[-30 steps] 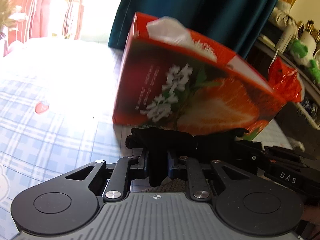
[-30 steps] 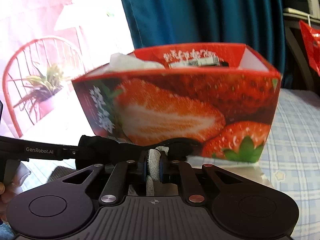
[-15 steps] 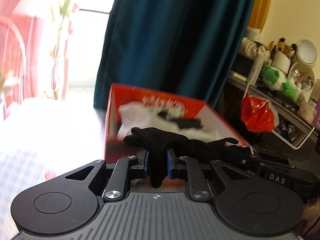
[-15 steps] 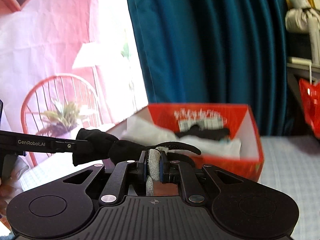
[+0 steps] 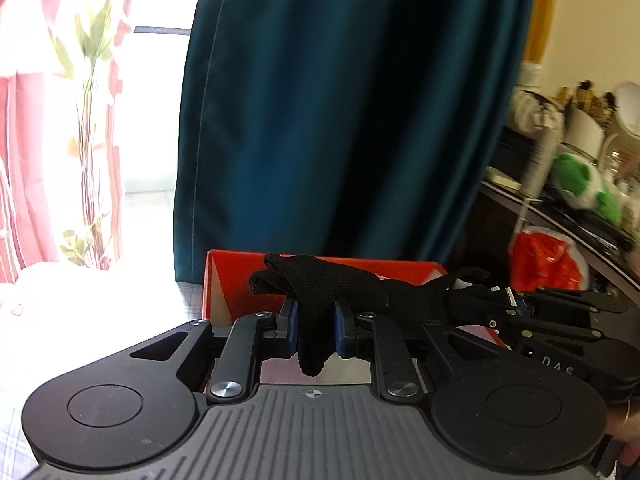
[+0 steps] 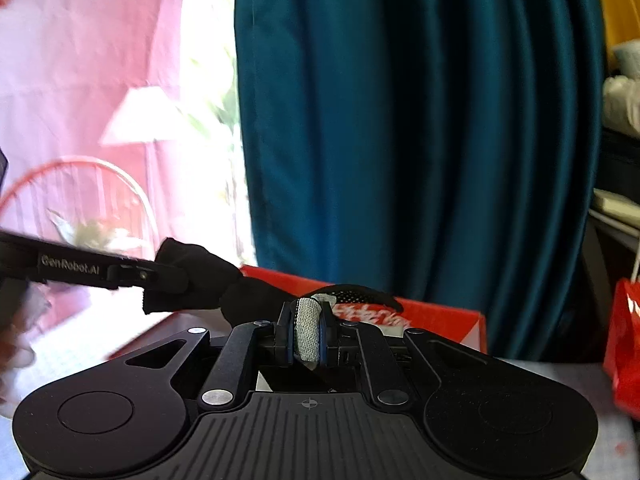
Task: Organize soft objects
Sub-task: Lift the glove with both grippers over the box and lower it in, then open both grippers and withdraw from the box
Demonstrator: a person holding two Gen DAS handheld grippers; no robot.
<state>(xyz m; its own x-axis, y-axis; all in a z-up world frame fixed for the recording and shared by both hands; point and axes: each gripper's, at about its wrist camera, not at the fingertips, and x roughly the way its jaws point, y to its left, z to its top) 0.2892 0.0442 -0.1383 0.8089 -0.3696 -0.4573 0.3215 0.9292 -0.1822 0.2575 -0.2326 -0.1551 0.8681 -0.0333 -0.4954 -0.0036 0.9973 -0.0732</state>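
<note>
Left wrist view: we hold the black glove (image 5: 320,292) pinched in our left gripper (image 5: 316,334), its tip hanging below the pads. It stretches right to our right gripper (image 5: 496,300), which is clamped on its grey cuff (image 6: 308,334). The glove spans above the near edge of the red box (image 5: 240,280). Behind the box hangs a teal curtain (image 5: 340,120); bright open space lies on the left.

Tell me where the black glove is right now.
The black glove is stretched between the left gripper and right gripper, both clamped on it, in front of the red box.
</note>
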